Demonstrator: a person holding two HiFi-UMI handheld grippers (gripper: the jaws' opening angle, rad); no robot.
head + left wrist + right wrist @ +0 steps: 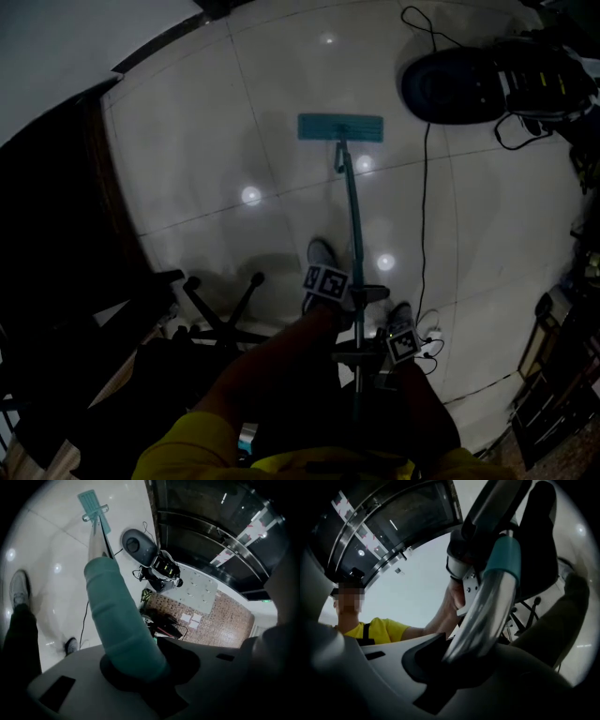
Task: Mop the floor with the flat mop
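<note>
The flat mop has a teal head (339, 127) lying flat on the pale tiled floor ahead of me, and its pole (354, 225) runs back toward my body. My left gripper (360, 294) is shut round the pole, with my right gripper (360, 356) shut on it just below. In the left gripper view the teal foam grip (117, 620) passes through the left gripper (140, 667), and the mop head (93, 507) shows far off. In the right gripper view the chrome pole (480, 620) with a teal collar (504, 559) sits in the right gripper (454, 660).
A dark rounded machine (455, 86) stands at the far right, and a black cable (424, 187) trails from it across the tiles. An office chair base (220, 314) is near my left. My shoes (322, 253) flank the pole. Dark furniture lines the left side.
</note>
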